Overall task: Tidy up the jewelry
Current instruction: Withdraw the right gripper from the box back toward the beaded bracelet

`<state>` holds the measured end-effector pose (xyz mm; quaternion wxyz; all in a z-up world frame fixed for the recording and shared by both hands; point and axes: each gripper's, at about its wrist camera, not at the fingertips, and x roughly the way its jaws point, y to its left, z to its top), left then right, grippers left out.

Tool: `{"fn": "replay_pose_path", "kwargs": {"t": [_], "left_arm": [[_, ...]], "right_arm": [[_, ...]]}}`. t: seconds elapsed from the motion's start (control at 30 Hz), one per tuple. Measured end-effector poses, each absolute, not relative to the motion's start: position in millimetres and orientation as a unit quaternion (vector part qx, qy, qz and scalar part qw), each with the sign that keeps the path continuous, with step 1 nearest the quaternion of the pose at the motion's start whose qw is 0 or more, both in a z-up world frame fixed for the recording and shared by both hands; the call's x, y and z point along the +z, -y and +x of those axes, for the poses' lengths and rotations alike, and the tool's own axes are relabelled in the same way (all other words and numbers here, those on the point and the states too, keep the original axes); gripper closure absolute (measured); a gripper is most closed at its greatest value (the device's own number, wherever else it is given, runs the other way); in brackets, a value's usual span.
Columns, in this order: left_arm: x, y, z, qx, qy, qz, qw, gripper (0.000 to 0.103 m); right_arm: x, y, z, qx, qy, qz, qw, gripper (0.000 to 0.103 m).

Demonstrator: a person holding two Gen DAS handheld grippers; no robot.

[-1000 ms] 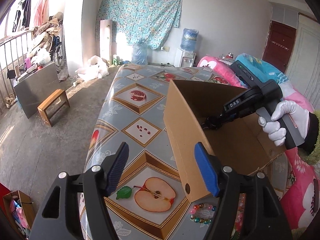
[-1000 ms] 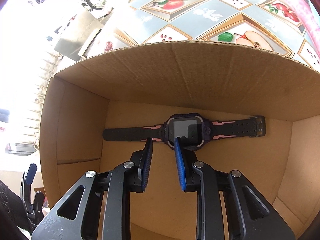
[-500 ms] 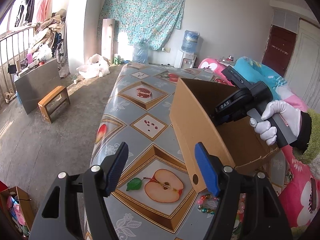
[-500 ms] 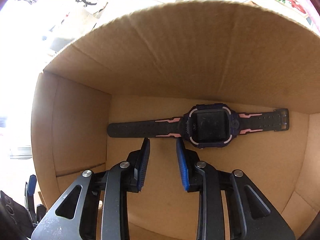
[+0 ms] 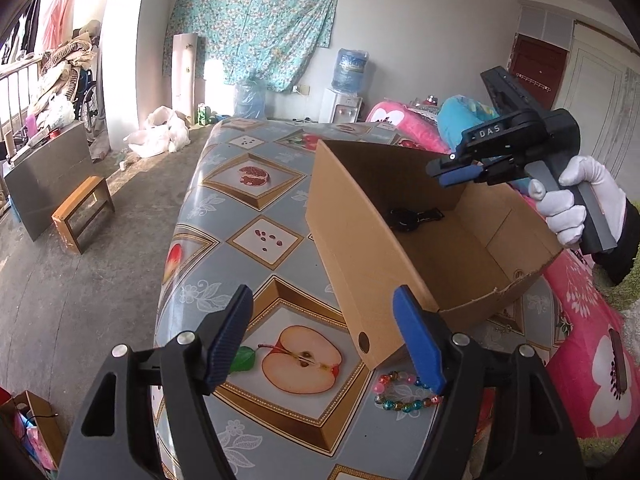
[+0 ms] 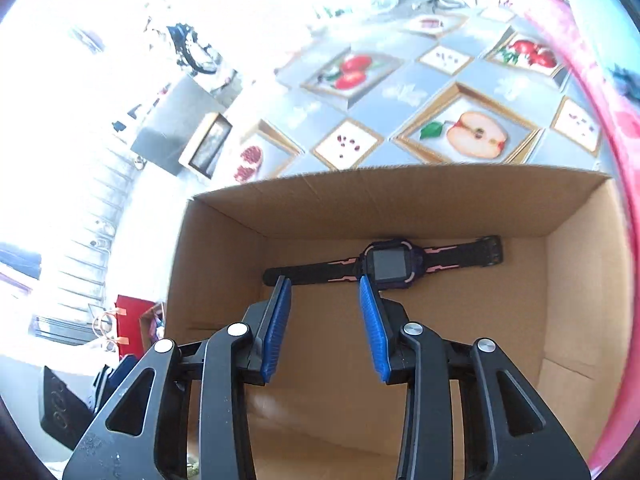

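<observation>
We see the right gripper (image 6: 325, 286) has risen out of the box (image 6: 420, 204) (jaws opening, empty), leaving the watch (image 6: 390, 261) on its floor.

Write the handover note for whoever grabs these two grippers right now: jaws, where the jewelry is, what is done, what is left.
Right gripper: held above the cardboard box, jaws opening, nothing between them.
Left gripper: jaws opening and empty, low over the table by the box's near corner.
Watch: lying flat on the box floor against the far wall, strap stretched out. Done.
Beaded bracelet: on the table just outside the box's near corner, partly behind the left gripper's right finger. Not yet picked up.
Left to do: probably take the bracelet with the left gripper and put it in the box.
</observation>
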<state>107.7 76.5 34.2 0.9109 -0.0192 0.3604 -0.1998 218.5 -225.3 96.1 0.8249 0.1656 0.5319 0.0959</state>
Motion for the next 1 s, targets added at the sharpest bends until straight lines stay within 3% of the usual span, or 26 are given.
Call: {"fn": "replay_pose_path", "kwargs": {"t": [0.13,0.23,0.47,0.7,0.87,1.0], "left_arm": [[31.6,-65.7,108.0,-0.219,-0.362,-0.021,0.906,0.031],[30.6,-67.9,111.1,-0.224,-0.363,-0.023,0.904,0.03],[35.9,-73.6,99.7,-0.268,-0.358,-0.073,0.892,0.025],[27.7,-28.9,90.7,-0.262,-0.367,-0.02,0.892,0.023],[23.6,-8.1,96.5,-0.233,-0.363,0.005,0.902,0.021],[24.7,4.1,89.5,-0.206,-0.336,0.041,0.918,0.018]], "right_arm": [[157.7,259.9,147.5,0.055,-0.46,0.143,0.874,0.049],[144.9,293.7,86.1,-0.014,-0.423,0.128,0.897,0.045],[87.7,334.9,34.4,-0.081,-0.404,0.218,0.885,0.044],[42.4,347.5,36.6,-0.086,-0.411,0.251,0.872,0.045],[32.1,348.3,42.2,-0.045,-0.421,0.264,0.867,0.055],[35.1,343.8,43.0,-0.038,-0.419,0.254,0.871,0.055]]}}
